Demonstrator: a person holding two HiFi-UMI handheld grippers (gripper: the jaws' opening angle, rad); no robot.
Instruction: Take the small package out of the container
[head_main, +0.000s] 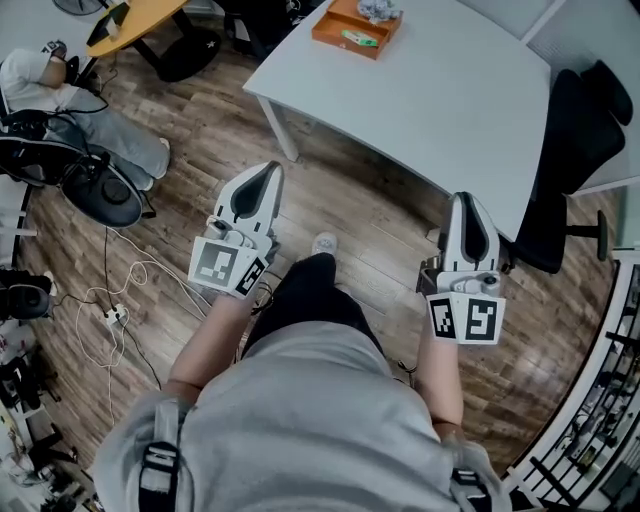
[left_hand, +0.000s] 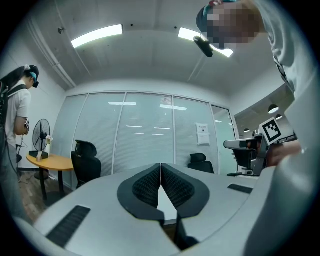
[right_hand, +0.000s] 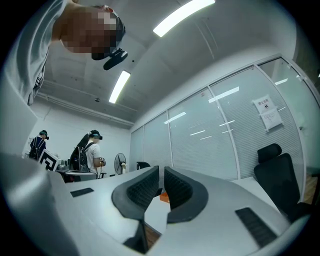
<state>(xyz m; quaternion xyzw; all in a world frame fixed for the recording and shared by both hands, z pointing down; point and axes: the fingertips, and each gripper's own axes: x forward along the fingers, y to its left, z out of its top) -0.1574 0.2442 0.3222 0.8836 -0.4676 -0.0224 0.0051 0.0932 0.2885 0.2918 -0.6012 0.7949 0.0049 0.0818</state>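
Note:
An orange container (head_main: 355, 28) stands at the far side of the white table (head_main: 450, 100). In it lie a small green package (head_main: 358, 40) and a grey crumpled thing (head_main: 378, 10). Both grippers hang over the wooden floor, short of the table's near edge and well away from the container. My left gripper (head_main: 268, 170) is shut and empty, its jaws touching in the left gripper view (left_hand: 161, 166). My right gripper (head_main: 463, 200) is also shut on nothing (right_hand: 161, 171). A sliver of the orange container (right_hand: 164, 197) shows between its jaws.
A black office chair (head_main: 575, 150) stands to the right of the table. At the left a seated person (head_main: 60, 100) is beside a round wooden table (head_main: 130, 25) and a black fan base (head_main: 105, 200). Cables (head_main: 110, 310) lie on the floor. The table's leg (head_main: 280, 130) stands ahead of the left gripper.

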